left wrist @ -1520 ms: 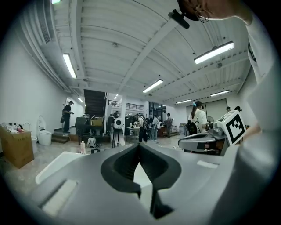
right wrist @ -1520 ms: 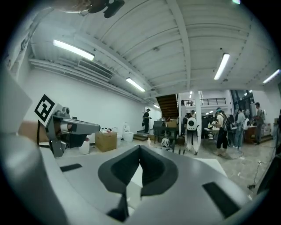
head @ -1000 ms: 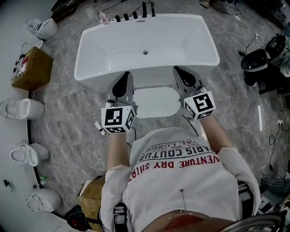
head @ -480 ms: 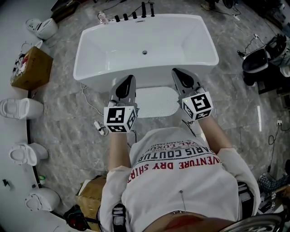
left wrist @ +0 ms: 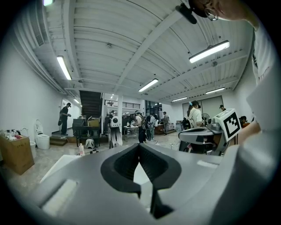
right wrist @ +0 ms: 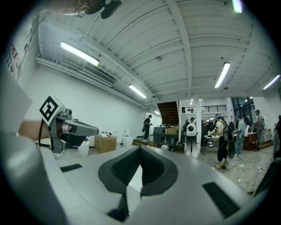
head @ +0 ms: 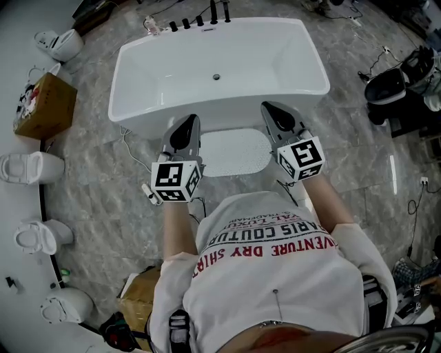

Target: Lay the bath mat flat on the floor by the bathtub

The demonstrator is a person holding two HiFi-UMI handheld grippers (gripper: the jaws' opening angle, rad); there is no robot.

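Small shift of left gripper (head: 192, 120) toward own left since a second ago; right gripper (head: 270, 107) in much the same spot; bathtub (head: 220, 110) slightly higher in the head view.

Bath mat (head: 234, 153): white, oblong, rounded corners, flat on grey stone floor (head: 103, 186). Long edge against the tub's near side, about midway along it. No folds or lifted corners visible. Directly ahead of the person, between tub and torso.

Left gripper over the mat's left end in the head view, right gripper over its right end; no contact with the mat seen. Both pointed away from the person, toward the tub.

Left gripper view: jaws pressed together, nothing between them. Right gripper view: same, clenched and empty.

Farther out: black taps (head: 200, 21) on the tub's far rim, drain (head: 216, 76) in its basin. Cardboard box (head: 43, 105) left of the tub. Row of white toilets (head: 31, 167) along the left wall. People standing in the background of both gripper views.
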